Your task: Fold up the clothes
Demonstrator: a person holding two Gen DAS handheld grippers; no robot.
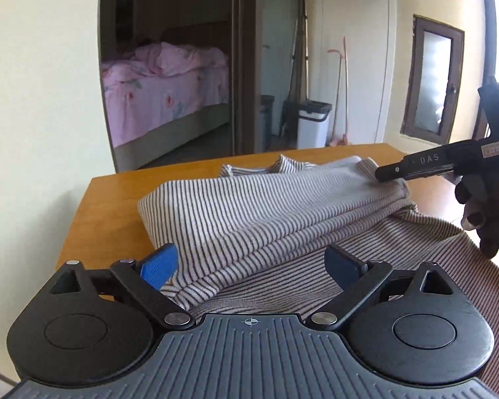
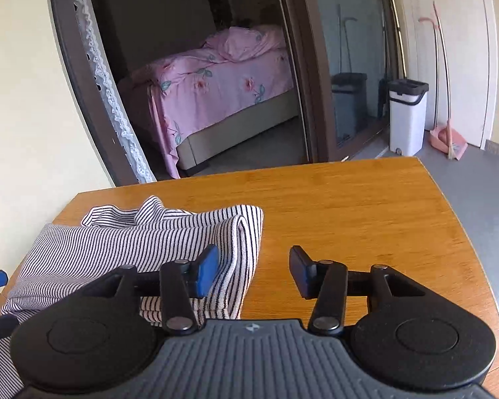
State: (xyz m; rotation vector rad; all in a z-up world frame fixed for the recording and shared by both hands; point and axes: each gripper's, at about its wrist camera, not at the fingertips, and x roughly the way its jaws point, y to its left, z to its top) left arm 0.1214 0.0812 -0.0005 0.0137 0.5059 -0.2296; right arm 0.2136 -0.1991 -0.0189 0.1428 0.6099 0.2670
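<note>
garment (image 2: 123, 249): folded on table (image 2: 349, 206), lower left of right-wrist frame | bin (image 2: 407, 116): behind table, upper right | bed (image 2: 216, 93): upper centre, beyond doorway

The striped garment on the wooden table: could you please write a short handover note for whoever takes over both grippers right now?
Left gripper: jaws wide open over the near part of the striped garment, gripping nothing.
Right gripper: open, at the garment's right folded edge, nothing between the pads.
The garment lies on the wooden table, one layer already folded over; its collar end is bunched at the far side.
Left to do: probably smooth it and make the remaining folds.
</note>
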